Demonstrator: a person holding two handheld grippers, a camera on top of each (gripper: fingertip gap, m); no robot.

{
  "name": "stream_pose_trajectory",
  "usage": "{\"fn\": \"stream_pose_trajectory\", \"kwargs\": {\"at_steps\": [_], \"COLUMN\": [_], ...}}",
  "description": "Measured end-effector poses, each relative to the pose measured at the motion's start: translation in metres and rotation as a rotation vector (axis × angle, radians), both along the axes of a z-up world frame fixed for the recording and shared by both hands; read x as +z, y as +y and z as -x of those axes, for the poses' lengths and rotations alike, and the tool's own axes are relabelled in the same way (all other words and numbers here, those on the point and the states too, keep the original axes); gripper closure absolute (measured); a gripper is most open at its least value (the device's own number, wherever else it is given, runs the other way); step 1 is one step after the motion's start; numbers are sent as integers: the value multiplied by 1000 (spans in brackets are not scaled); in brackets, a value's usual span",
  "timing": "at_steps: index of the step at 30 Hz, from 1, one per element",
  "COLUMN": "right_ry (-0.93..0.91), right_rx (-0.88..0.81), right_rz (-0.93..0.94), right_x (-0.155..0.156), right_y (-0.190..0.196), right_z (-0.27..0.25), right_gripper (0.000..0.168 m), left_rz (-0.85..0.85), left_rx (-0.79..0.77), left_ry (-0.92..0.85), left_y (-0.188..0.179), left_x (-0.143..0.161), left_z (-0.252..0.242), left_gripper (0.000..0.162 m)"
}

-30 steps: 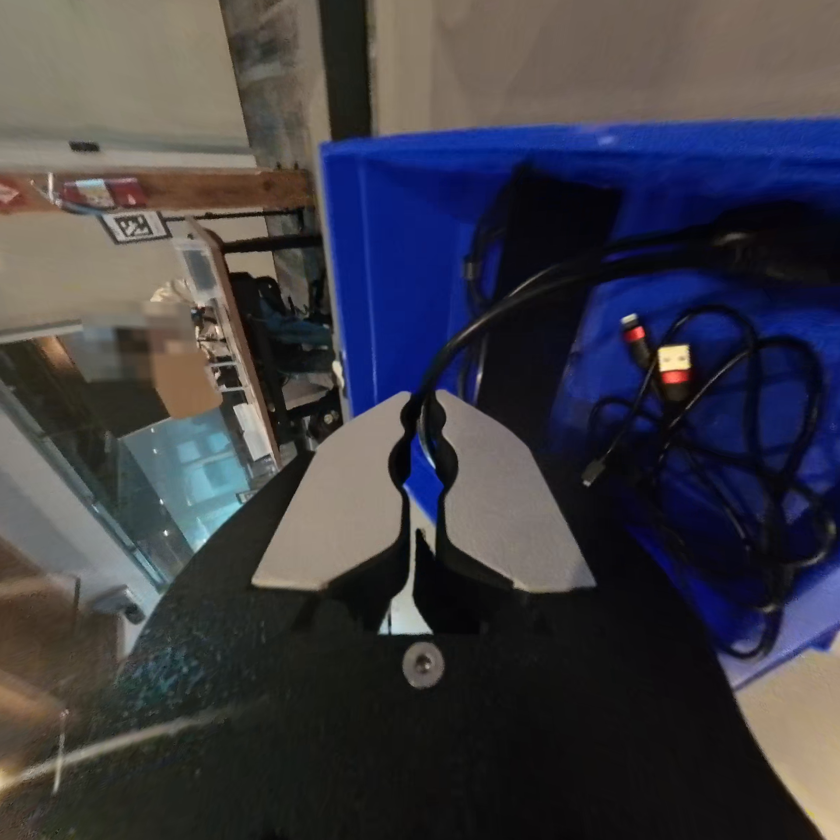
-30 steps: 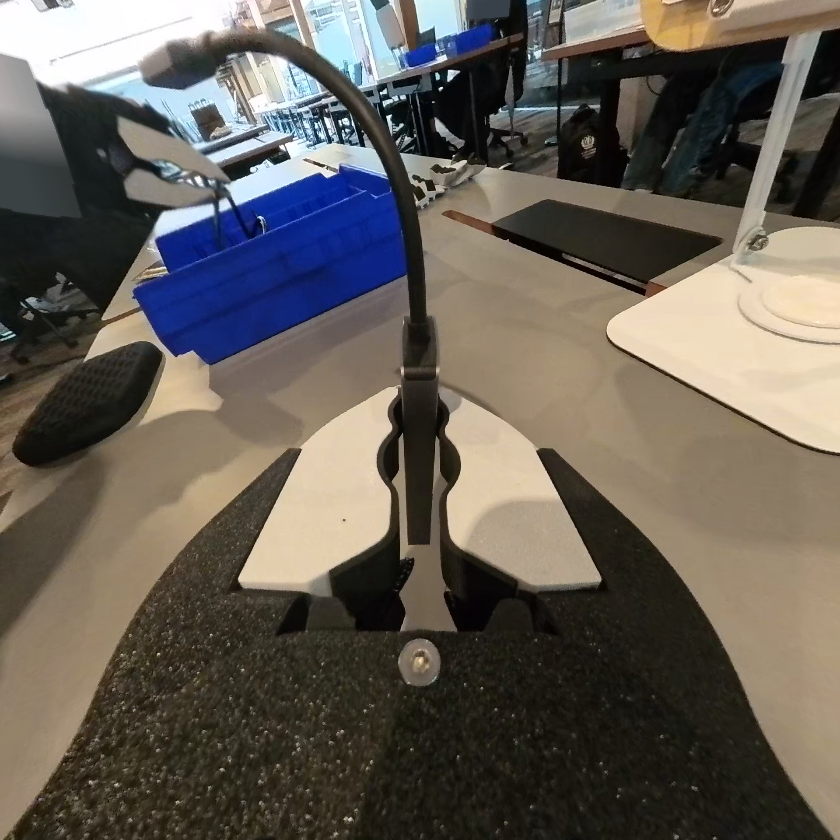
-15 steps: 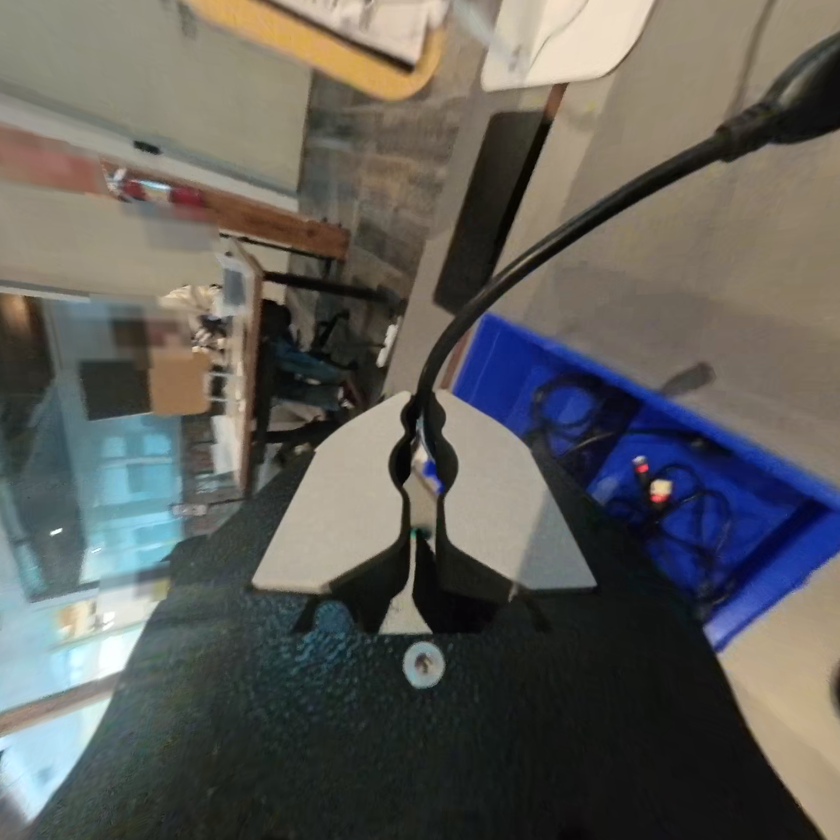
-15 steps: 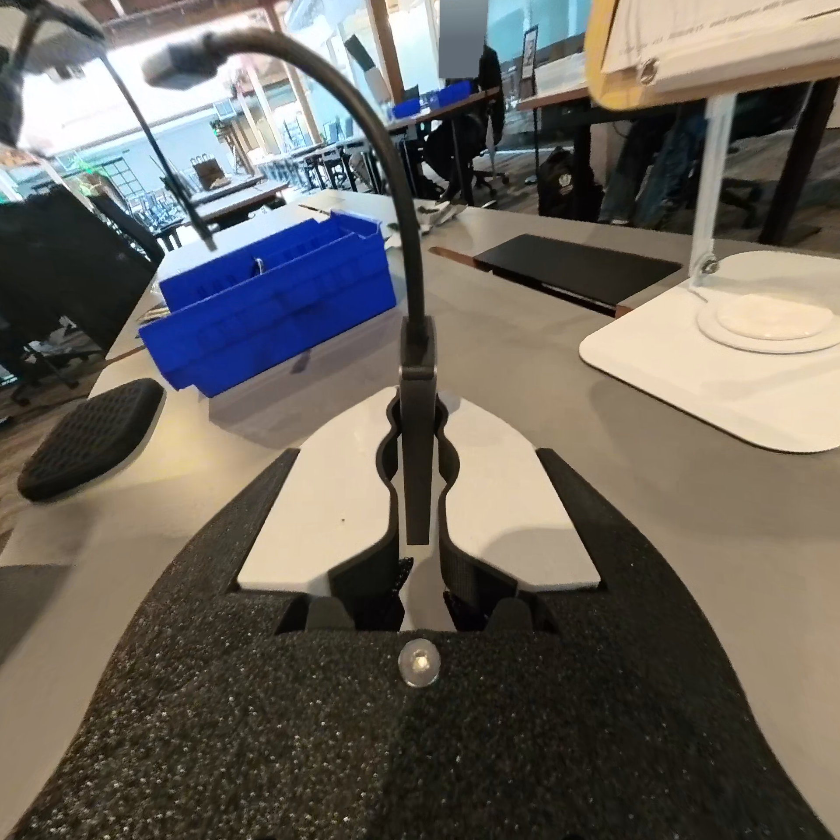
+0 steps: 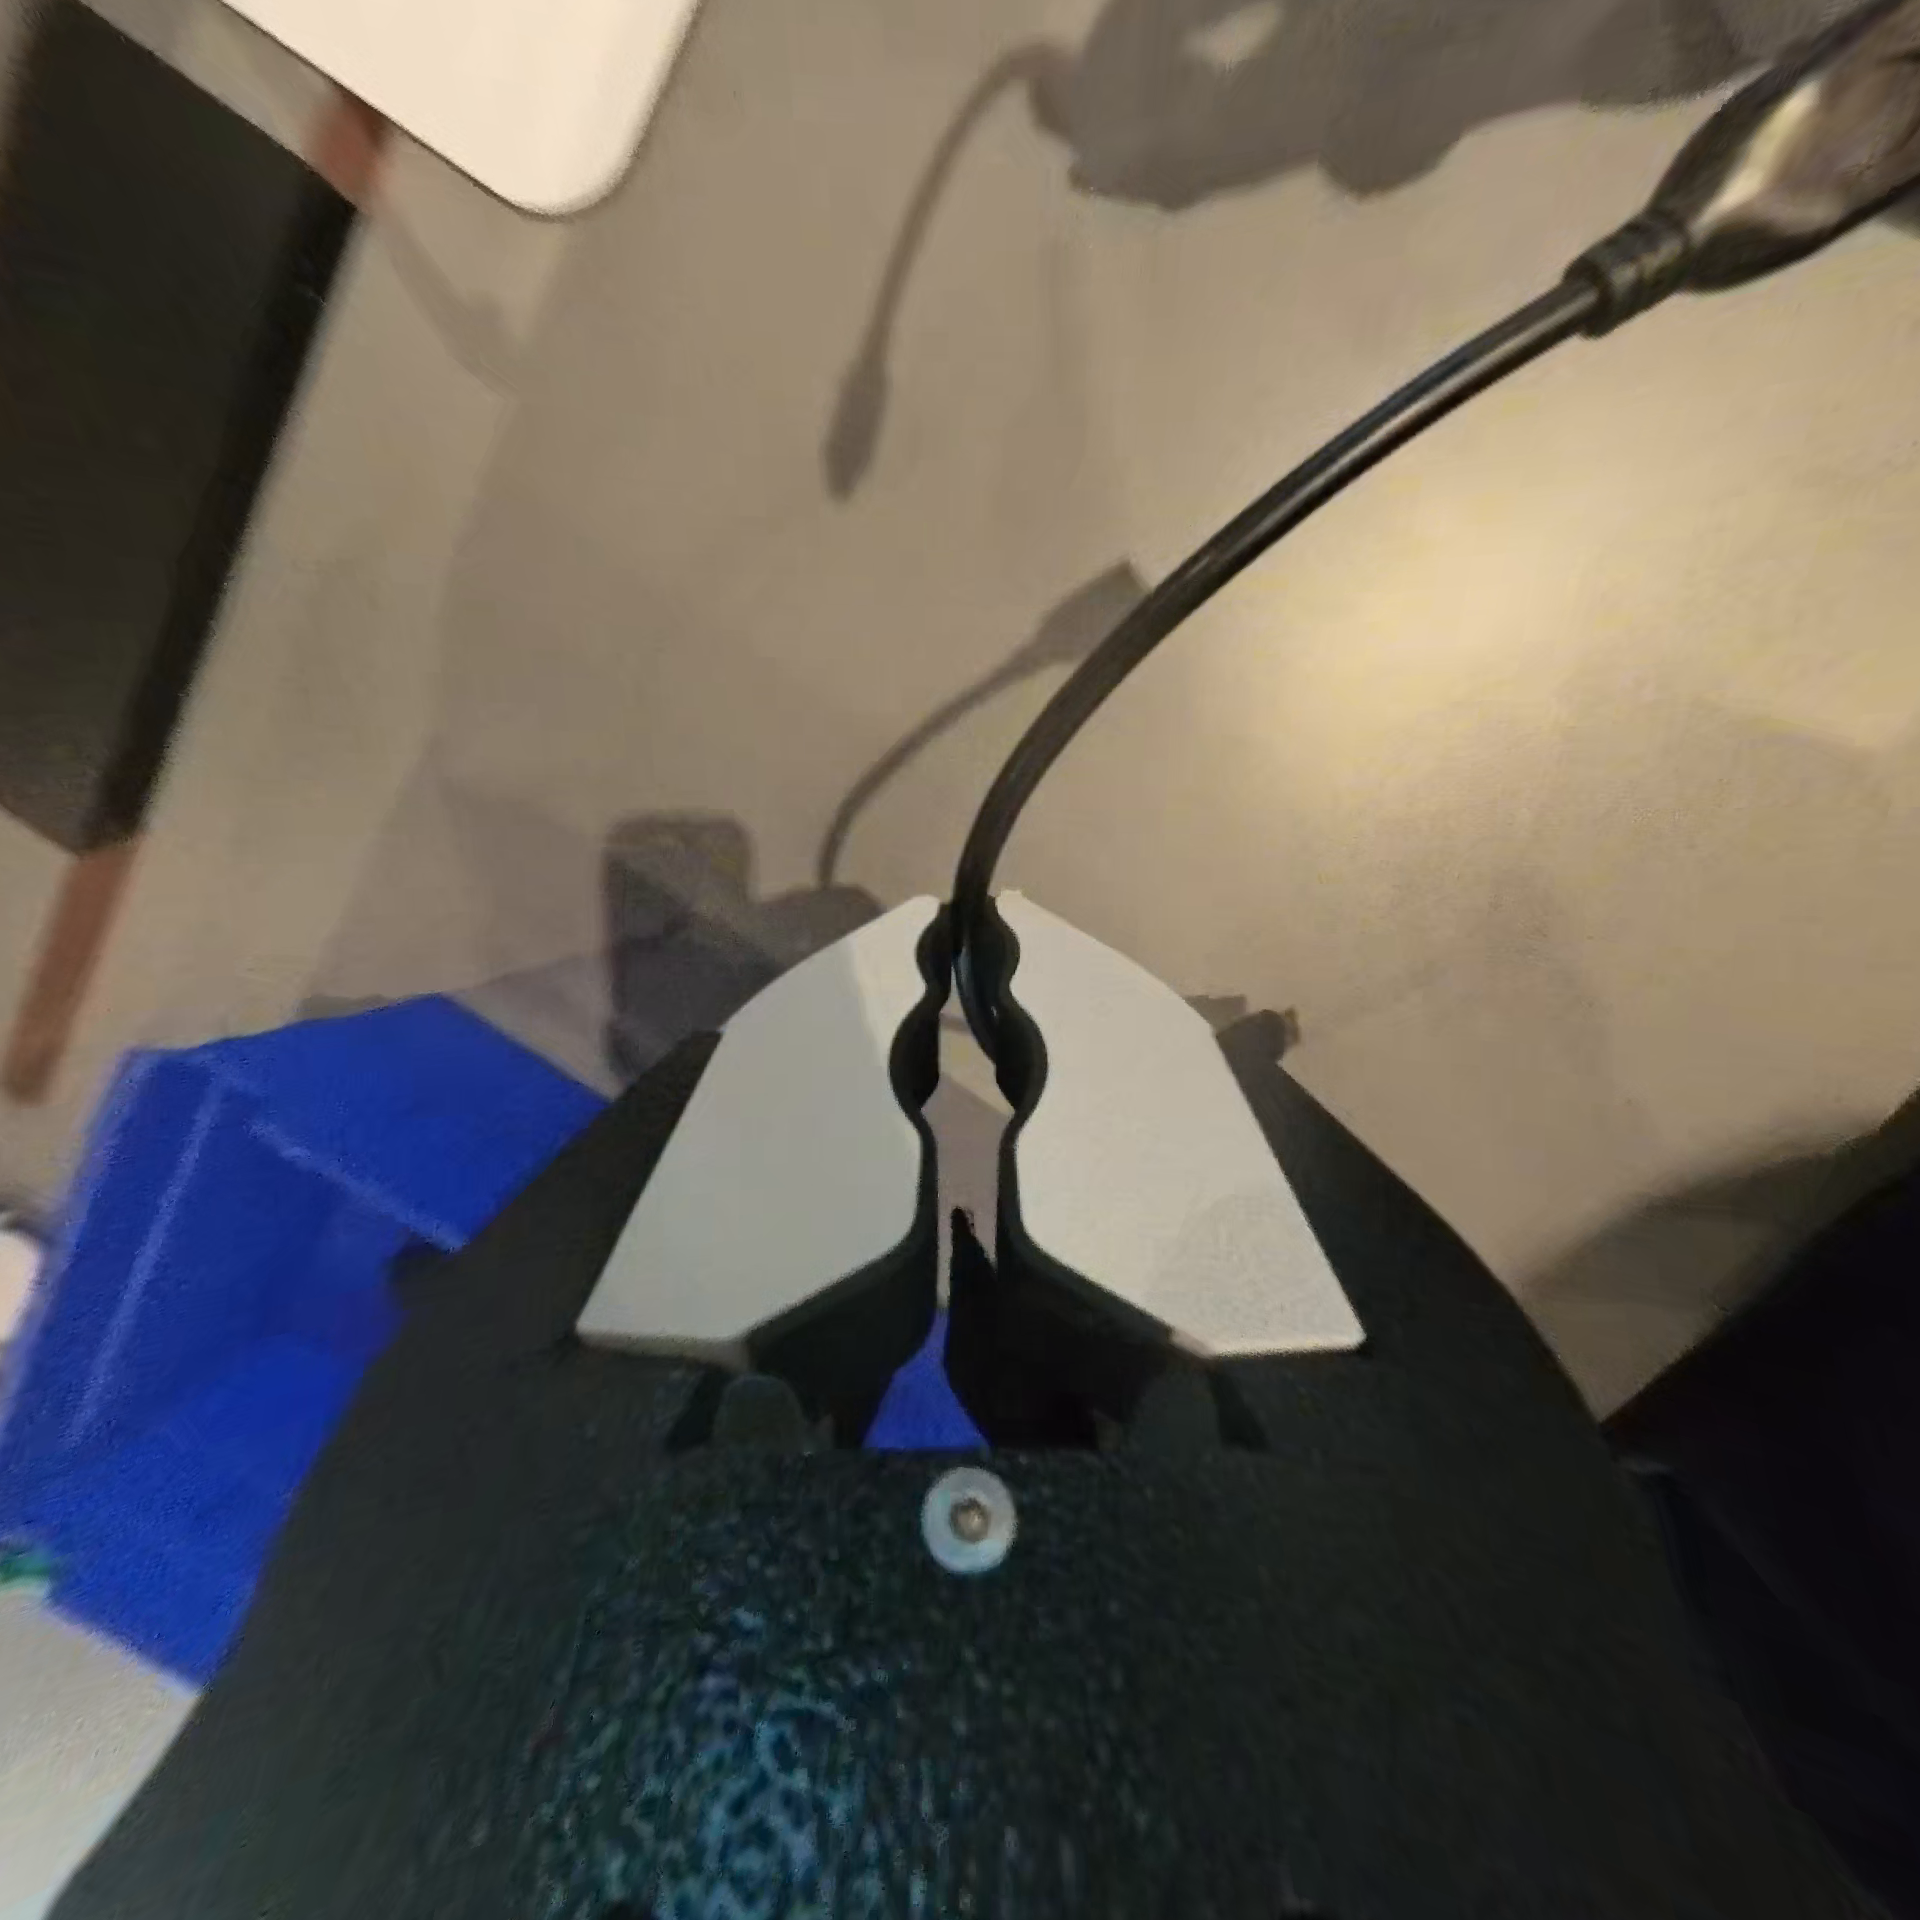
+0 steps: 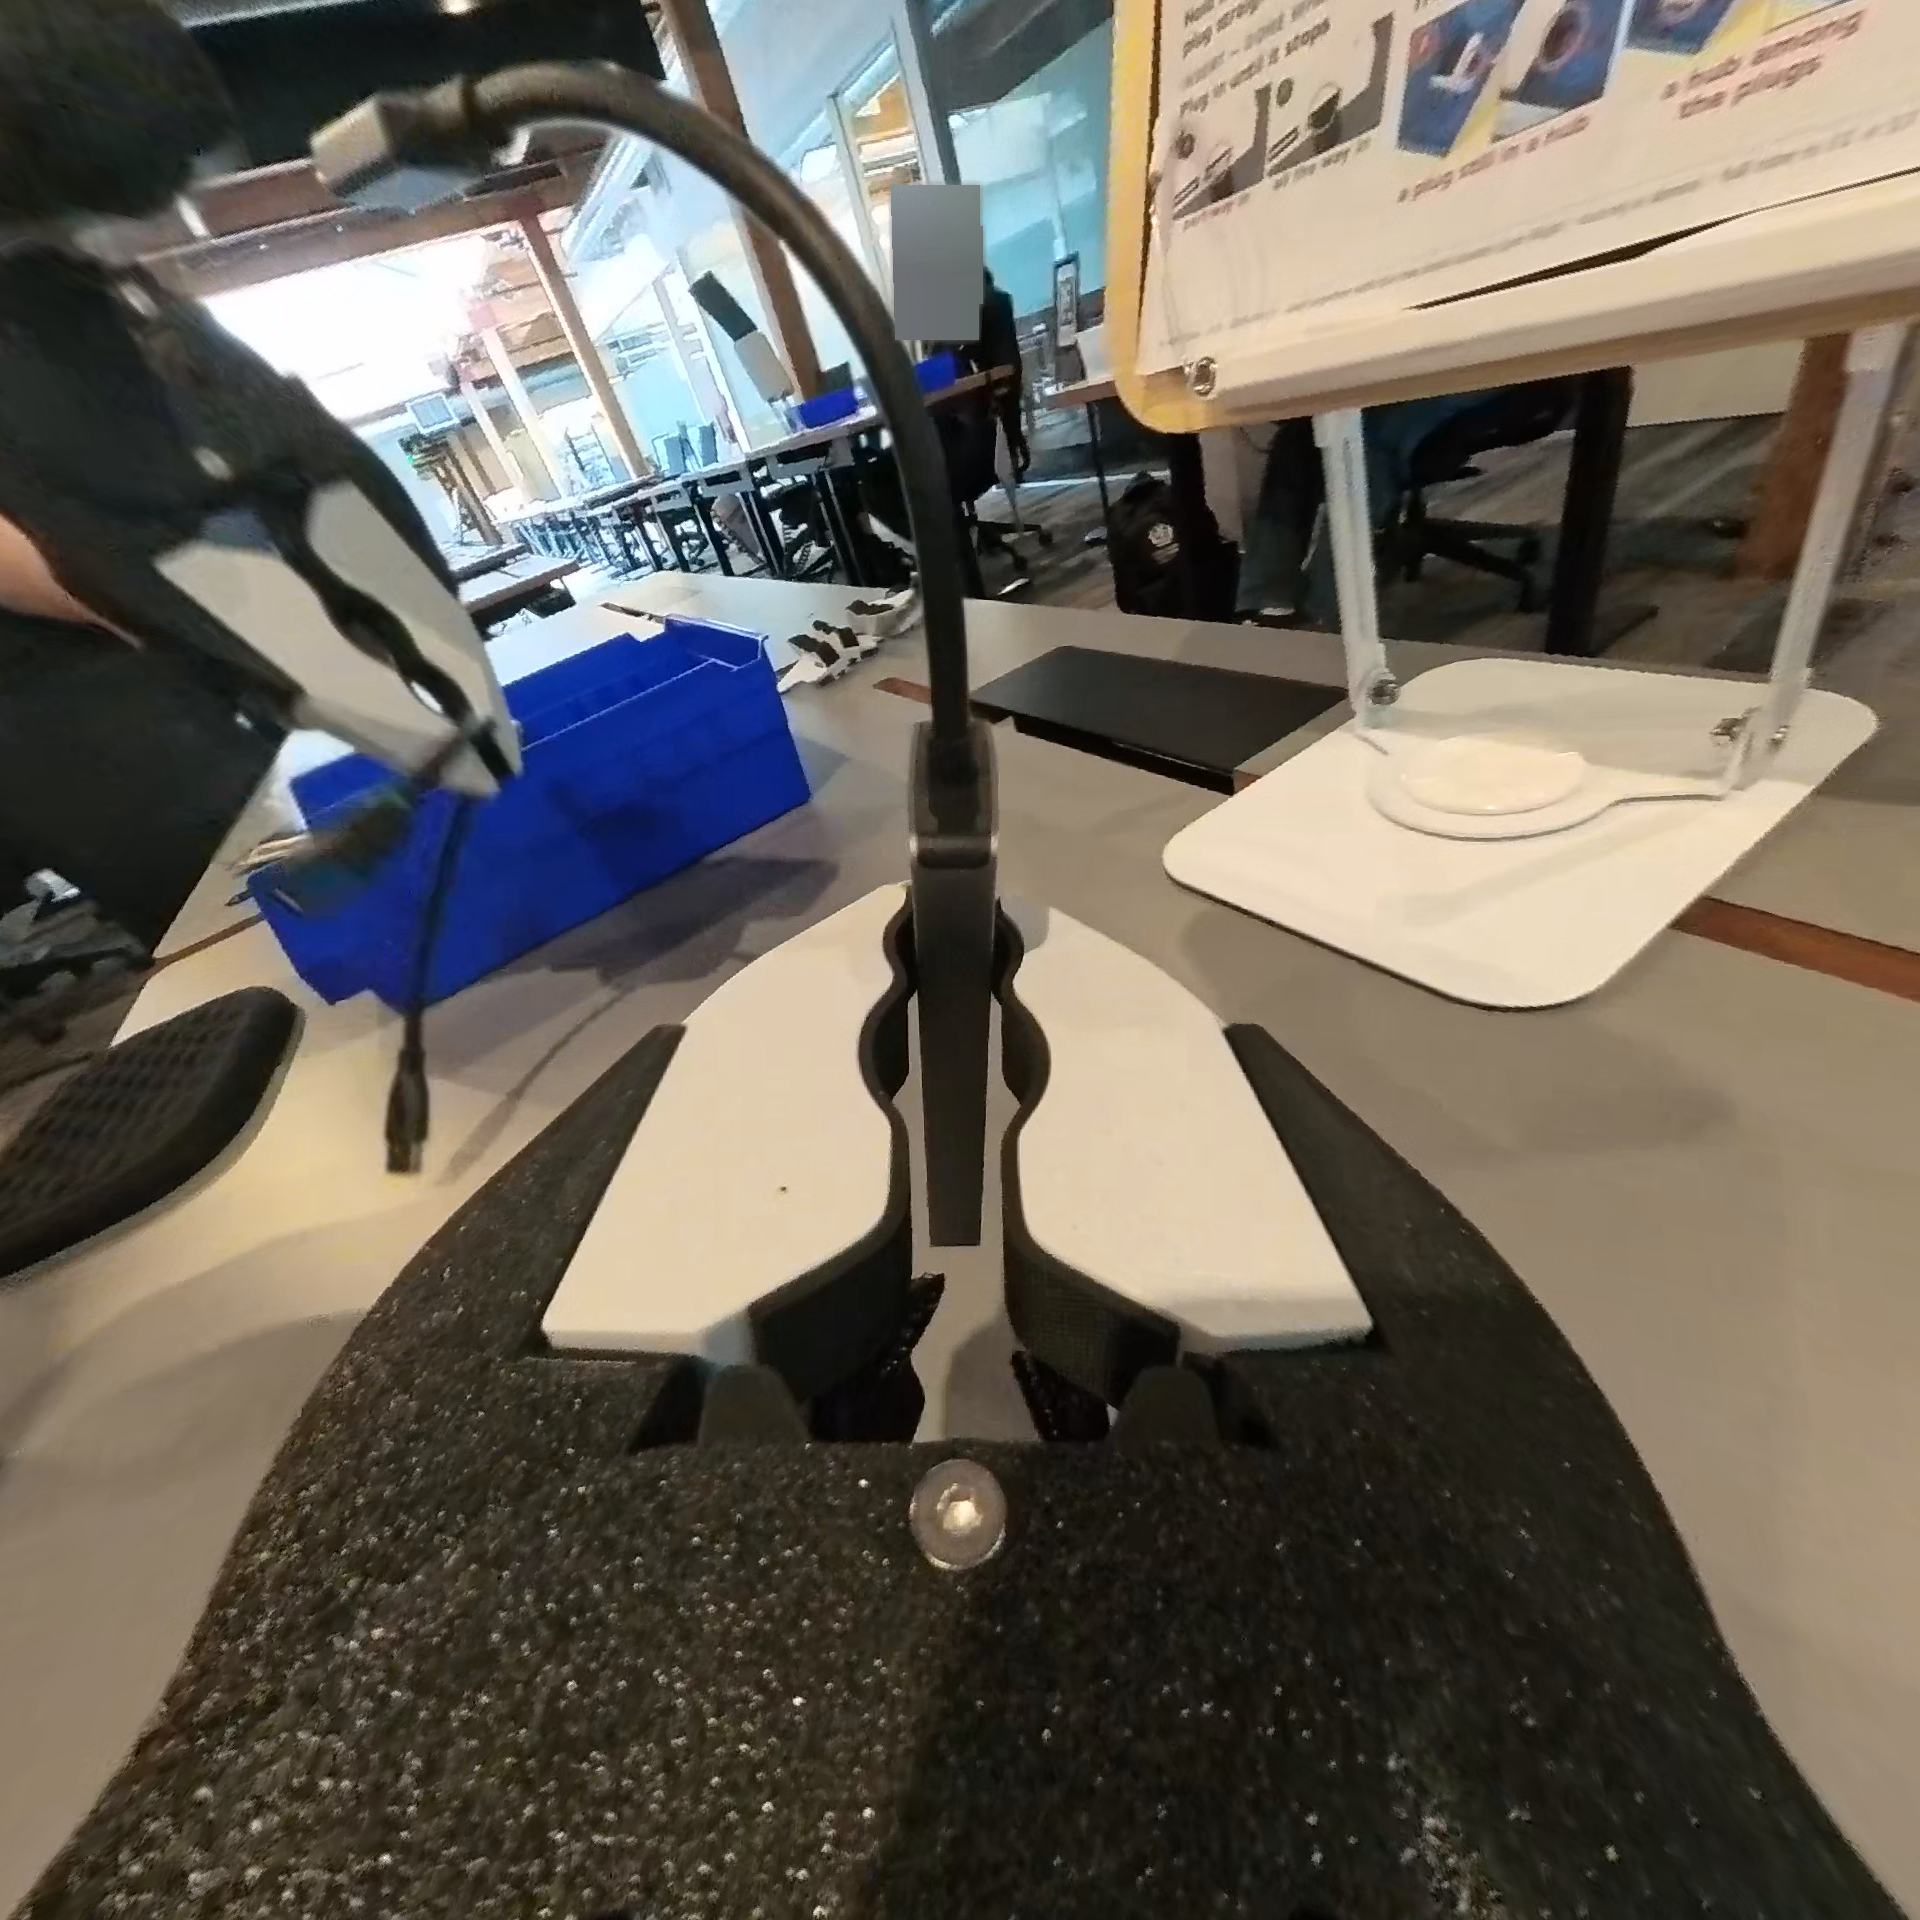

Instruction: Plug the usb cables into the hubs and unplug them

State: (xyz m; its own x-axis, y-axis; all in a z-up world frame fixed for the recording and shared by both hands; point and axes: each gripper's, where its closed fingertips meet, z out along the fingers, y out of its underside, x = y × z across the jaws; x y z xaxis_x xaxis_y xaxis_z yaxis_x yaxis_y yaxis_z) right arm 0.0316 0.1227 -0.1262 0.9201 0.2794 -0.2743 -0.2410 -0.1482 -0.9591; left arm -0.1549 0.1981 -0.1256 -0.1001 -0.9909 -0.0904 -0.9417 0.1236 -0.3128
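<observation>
- The right gripper (image 6: 951,1023) was clamped on a slim dark USB hub (image 6: 951,935), held edge-on between the jaws, with its thick lead (image 6: 831,187) arching up and over to a grey plug (image 6: 390,156) in the air.
- The left gripper (image 5: 966,961) was pinched shut on a thin black USB cable (image 5: 1195,623), gripping the cord rather than a connector. In the right wrist view that gripper (image 6: 457,743) hung above the blue bin (image 6: 582,790), with the cable's small plug (image 6: 407,1101) dangling free below it, just over the grey table (image 6: 1455,1195).
- Judged risk: because the grip sat on the cord, the plug could swing or twist, so it might meet a hub port crooked and jam or glance off.
- The thin cord could also slide through the scalloped jaws under any push, leaving too little force to seat the plug.
- The hub was held only by its narrow sides; a sideways shove from the plug could tilt it or lever it out of the jaws.
- The hub's ports could not be seen in either view, so their facing was uncertain, and alignment might be misjudged.
- The left wrist view was blurred, and the white stand base (image 6: 1507,862) lay near enough on the right to be knocked.
</observation>
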Motion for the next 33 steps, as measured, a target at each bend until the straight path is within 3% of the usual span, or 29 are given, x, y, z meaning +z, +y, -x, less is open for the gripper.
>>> {"fn": "stream_pose_trajectory", "kwargs": {"at_steps": [5, 10, 17, 20, 23, 26, 30, 33], "right_ry": [-7, -31, -7, 8, 7, -2, 13, 22], "right_rx": [-3, 11, 69, 113, 158, 175, 184, 179], "right_rz": [-6, -11, -27, -32, -30, -17, -16, -17], "right_x": [0, 1, 4, 4, 4, 0, 0, 0], "right_y": [-2, -4, -5, -6, -7, -6, -6, -7], "right_z": [-3, -3, 5, 12, 19, 23, 23, 21], "right_gripper": [156, 156, 156, 156, 156, 156, 156, 156], "left_rz": [162, 302, 403, 387, 336, 285, 117, -90], "left_rx": [61, 191, 277, 264, 72, -291, -689, -882], "left_ry": [100, 63, -125, -213, -315, -281, -189, -112], "left_y": [-11, -3, 7, 8, -12, -53, -87, -92], "left_x": [-53, -81, -82, -75, -61, -63, -77, -87], "left_z": [-7, -18, -29, -29, -29, -6, 25, 34], "left_gripper": [158, 158, 152, 139, 120, 105, 110, 118]}}
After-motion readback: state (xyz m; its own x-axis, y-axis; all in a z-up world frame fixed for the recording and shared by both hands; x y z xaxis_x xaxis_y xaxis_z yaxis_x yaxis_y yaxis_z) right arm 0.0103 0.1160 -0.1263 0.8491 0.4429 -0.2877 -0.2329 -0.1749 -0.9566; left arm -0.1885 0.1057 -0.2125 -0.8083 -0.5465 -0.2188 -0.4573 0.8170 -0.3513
